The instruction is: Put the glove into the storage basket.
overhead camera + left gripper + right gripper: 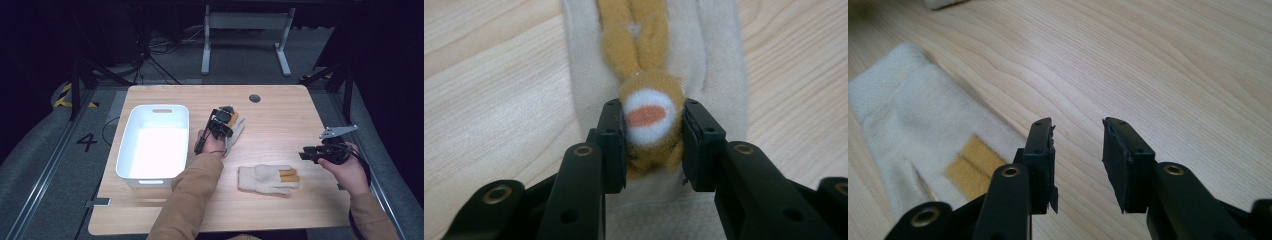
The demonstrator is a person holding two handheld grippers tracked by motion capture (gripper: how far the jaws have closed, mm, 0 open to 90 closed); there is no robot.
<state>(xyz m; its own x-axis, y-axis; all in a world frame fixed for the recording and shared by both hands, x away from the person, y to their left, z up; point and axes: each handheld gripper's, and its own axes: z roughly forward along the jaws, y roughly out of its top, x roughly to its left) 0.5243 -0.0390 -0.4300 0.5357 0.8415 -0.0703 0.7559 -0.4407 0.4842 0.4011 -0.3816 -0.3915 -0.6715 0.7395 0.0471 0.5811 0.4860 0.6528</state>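
Note:
A cream glove (239, 127) with tan fingers lies on the wooden table (285, 117), right of the white bin. My left gripper (220, 125) is down on it. In the left gripper view the jaws (651, 117) press from both sides on a fuzzy tan tip with a white and orange patch (646, 115), over the cream fabric (719, 60). A second cream glove (267, 178) lies flat nearer the front edge. My right gripper (306, 154) hovers to its right, open and with nothing between the jaws. In the right gripper view this gripper (1078, 132) has that glove (908, 120) at left.
A white plastic bin (160, 107) stands on the table's left part, with nothing visible inside. A round grommet (254, 98) sits near the far edge. Bare wood lies between the two gloves and at the far right. Desk legs and cables stand on the floor beyond.

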